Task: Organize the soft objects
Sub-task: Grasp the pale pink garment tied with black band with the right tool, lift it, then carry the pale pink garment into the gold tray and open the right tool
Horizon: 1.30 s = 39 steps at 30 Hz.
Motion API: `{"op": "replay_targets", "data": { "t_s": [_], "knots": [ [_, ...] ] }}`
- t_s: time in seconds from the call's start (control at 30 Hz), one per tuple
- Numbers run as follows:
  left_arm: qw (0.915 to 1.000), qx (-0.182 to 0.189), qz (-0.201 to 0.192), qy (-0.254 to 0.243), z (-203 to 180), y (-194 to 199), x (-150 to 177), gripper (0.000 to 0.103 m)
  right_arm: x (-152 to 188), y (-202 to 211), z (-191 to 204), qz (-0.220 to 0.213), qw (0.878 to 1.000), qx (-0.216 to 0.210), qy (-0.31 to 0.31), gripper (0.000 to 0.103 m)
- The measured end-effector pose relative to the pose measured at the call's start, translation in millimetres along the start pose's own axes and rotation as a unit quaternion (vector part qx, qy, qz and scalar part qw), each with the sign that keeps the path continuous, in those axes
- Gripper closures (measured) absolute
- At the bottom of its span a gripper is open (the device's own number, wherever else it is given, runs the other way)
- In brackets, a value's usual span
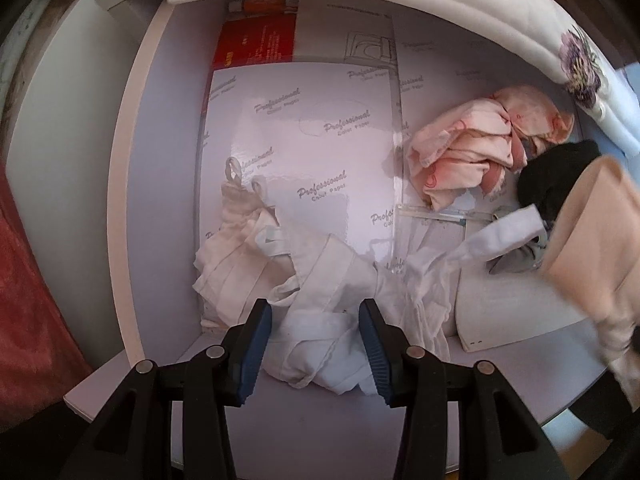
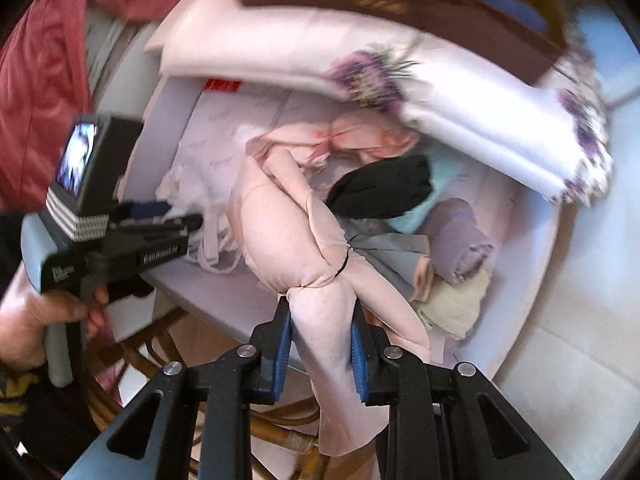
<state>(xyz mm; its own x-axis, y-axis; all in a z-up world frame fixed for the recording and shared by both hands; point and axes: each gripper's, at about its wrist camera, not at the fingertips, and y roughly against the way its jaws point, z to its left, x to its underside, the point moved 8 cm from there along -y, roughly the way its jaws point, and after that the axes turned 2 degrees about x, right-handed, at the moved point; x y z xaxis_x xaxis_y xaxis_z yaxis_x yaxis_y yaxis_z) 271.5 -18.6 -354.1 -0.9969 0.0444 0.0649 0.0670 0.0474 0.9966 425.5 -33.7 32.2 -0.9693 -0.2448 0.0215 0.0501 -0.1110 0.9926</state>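
A pale lavender bench (image 1: 152, 184) is carrying everything here, with a folded white quilt (image 1: 400, 4) printed with purple flowers lying along its far edge and glossy sheets of printed paper (image 1: 320, 128) spreading over its middle. On those sheets a white garment (image 1: 320, 300) with thin straps is lying crumpled, and the left tongs (image 1: 316, 344) are hanging over it with their blue pads apart on either side of a fold; whether the pads are actually pressing the cloth is hard to judge from this angle. Farther right a pink patterned garment (image 1: 476, 148) is sitting bunched beside a black cloth (image 1: 556, 176). In the right wrist view, the right tongs (image 2: 320, 344) are gripping a pale pink stocking-like piece (image 2: 288, 232), its knotted length hanging between the pads and trailing back over the bench edge toward the pile. Behind it a black cloth, a grey cloth (image 2: 384, 248), a rolled mauve cloth (image 2: 460, 240) and a small cream cloth (image 2: 456, 300) are lying close together near the bench's right end. A hand (image 2: 36, 320) is holding the left tool's handle at the picture's left edge.
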Motion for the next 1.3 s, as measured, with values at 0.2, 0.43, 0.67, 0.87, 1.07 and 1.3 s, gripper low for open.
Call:
{"op": "replay_targets", "data": {
  "t_s": [0.2, 0.43, 0.67, 0.87, 1.07, 1.3],
  "knots": [
    [1.0000, -0.005, -0.002, -0.006, -4.0, -1.5, 1.0, 0.057, -3.3, 22.3, -24.9, -0.054, 0.997, -0.026, -0.056, 0.077],
    [0.9998, -0.010, -0.003, -0.014, -7.8, -4.6, 0.8, 0.057, -19.5, 58.2, -30.7, -0.117, 0.985, -0.066, -0.110, 0.077],
    [0.9998, -0.011, -0.003, -0.015, -10.2, -5.3, 1.7, 0.057, -33.8, 99.7, -40.0, -0.166, 0.972, -0.086, -0.145, 0.077],
    [0.9998, -0.010, -0.003, -0.015, -8.9, -5.7, 1.8, 0.057, -56.7, 129.4, -51.2, -0.198, 0.961, -0.086, -0.173, 0.077],
    [0.9998, -0.010, -0.002, -0.015, -7.2, -5.7, 1.3, 0.057, -78.7, 142.9, -57.1, -0.206, 0.962, -0.059, -0.172, 0.077],
    [0.9998, -0.010, -0.002, -0.015, -5.9, -5.5, 1.0, 0.057, -98.0, 144.2, -63.5, -0.203, 0.963, -0.036, -0.172, 0.077]
  ]
}}
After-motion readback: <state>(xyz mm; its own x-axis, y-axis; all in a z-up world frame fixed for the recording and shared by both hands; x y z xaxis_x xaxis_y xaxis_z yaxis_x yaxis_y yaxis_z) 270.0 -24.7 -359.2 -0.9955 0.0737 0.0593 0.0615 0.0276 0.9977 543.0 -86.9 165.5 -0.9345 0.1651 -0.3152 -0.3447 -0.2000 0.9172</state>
